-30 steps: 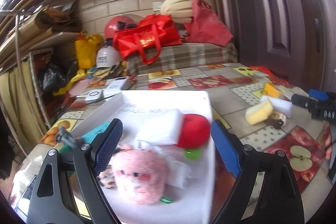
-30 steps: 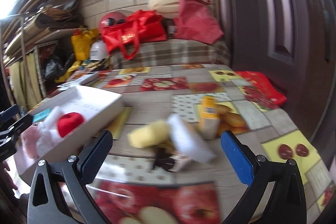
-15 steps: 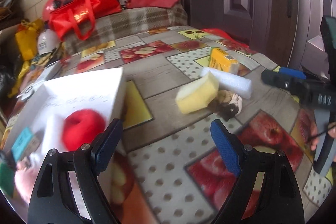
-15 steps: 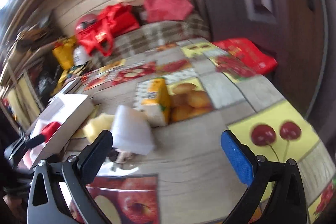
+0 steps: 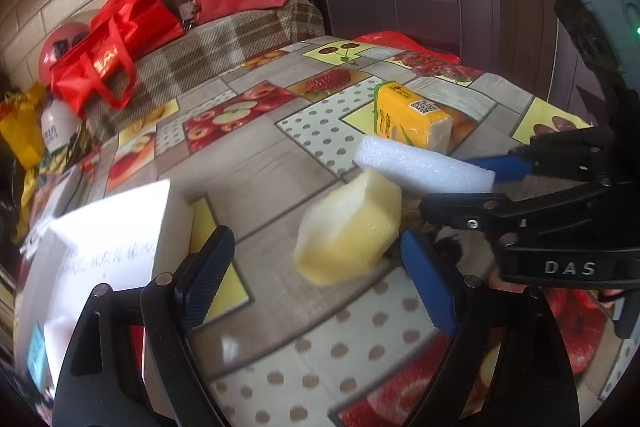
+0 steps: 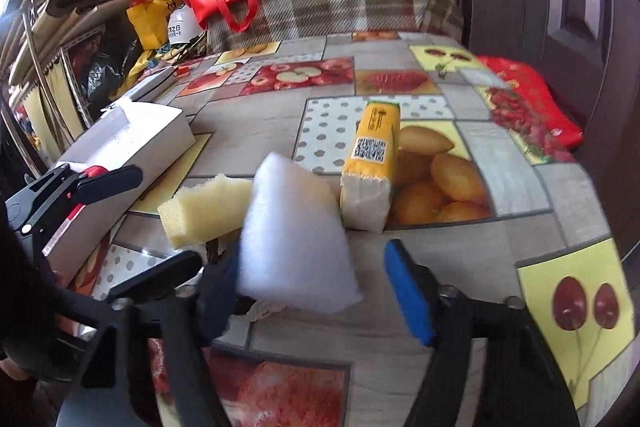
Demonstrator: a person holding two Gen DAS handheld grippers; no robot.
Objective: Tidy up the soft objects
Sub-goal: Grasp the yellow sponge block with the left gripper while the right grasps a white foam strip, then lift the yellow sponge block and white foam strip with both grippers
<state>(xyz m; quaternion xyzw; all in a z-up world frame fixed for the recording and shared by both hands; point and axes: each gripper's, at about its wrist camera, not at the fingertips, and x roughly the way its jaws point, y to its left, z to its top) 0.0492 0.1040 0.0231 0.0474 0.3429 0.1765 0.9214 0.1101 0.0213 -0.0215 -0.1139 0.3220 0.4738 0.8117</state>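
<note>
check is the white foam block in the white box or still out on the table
Out: the white foam block lies on the fruit-print tablecloth, apart from the white box.

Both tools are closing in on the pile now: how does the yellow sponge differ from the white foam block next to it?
The yellow sponge is pale yellow and chunky, with an uneven top edge; the white foam block is white, flatter and longer. The sponge sits ahead of the open left tool; the foam block lies between the open right tool's fingers, nearer the yellow tissue pack. Both look soft and remain outside the white box.
</note>
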